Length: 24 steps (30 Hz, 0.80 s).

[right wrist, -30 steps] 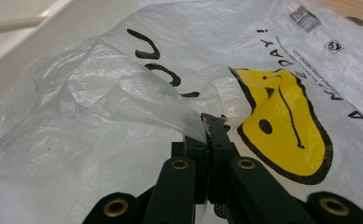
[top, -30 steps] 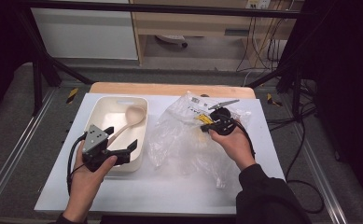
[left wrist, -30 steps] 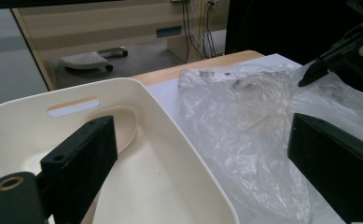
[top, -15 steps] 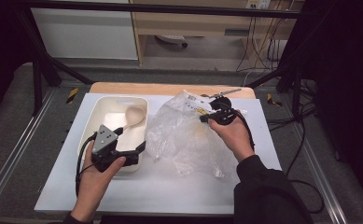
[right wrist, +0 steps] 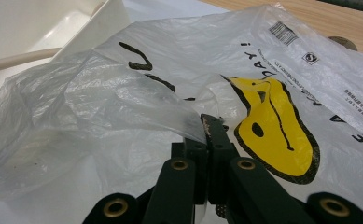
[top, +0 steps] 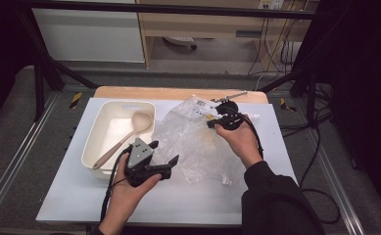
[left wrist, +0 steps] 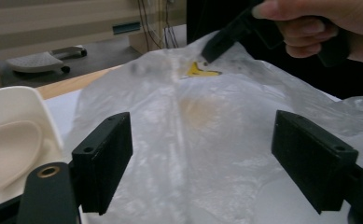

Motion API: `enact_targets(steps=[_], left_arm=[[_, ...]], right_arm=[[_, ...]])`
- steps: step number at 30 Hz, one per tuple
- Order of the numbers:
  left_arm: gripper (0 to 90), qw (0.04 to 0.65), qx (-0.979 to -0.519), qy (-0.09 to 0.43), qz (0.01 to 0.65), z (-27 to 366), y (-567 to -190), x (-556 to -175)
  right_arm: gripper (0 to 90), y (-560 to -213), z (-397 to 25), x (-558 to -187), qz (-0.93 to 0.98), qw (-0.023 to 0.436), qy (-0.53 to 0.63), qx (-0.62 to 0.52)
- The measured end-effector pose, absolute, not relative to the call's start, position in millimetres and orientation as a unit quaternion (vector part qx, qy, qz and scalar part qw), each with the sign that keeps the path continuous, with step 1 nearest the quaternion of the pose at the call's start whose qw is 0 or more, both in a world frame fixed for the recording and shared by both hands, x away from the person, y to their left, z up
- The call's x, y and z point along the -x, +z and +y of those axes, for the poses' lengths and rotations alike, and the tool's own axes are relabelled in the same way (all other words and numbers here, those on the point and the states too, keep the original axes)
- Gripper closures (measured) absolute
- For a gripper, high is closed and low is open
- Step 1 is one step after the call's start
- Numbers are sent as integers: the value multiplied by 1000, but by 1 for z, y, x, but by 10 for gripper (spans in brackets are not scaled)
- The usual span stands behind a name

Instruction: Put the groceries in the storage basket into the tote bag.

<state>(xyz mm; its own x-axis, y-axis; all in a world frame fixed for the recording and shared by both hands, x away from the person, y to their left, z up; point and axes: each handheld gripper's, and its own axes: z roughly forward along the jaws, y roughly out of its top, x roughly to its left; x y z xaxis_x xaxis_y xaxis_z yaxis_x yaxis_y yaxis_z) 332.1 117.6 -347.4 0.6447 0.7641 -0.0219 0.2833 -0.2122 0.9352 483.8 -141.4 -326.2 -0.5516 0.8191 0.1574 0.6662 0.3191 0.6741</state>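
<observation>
- I am pinching a layer of the clear plastic bag (top: pixel 198 142) with my right gripper (top: pixel 216 121); in the right gripper view its jaws are pressed together on a raised fold of the film (right wrist: pixel 170 109), just beside the yellow print (right wrist: pixel 275 135).
- The bag is lying crumpled on the white table (top: pixel 276 147), right of the middle, with its far edge reaching the wooden strip (top: pixel 178 93) at the far side.
- My right hand (top: pixel 239 139) is holding that gripper over the far right part of the bag, where the barcode label (right wrist: pixel 282 30) and the black lettering are showing.
- My left gripper (top: pixel 166 161) is hovering near the near left edge of the bag, and its jaws are standing wide apart with nothing between them; in the left gripper view the bag is spreading out beyond them.
- My left hand (top: pixel 129 188) is gripping the handle near the near edge of the table.
- A cream tray (top: pixel 92 152) is sitting to the left of the bag, just beside it, with a pale wooden spoon (top: pixel 124 137) lying inside, bowl toward the far right corner and handle toward the near left.
- In the left gripper view my right hand (left wrist: pixel 328 23) is showing at the far side, with its gripper tip touching the bag close to the yellow mark (left wrist: pixel 200 71).
</observation>
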Motion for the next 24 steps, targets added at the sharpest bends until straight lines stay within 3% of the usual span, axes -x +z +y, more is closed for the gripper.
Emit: enact_targets(steps=[8, 18, 24], left_arm=[[235, 517, -759, 214, 334, 84, -359, -330], [337, 486, -787, 203, 321, 50, -389, -343], [480, 467, -791, 216, 331, 39, -412, -369]], right_arm=[[900, -330, -136, -488, 808, 105, 352, -462], [900, -331, -136, -489, 810, 104, 350, -460], [900, -330, -139, -489, 808, 105, 352, -461]])
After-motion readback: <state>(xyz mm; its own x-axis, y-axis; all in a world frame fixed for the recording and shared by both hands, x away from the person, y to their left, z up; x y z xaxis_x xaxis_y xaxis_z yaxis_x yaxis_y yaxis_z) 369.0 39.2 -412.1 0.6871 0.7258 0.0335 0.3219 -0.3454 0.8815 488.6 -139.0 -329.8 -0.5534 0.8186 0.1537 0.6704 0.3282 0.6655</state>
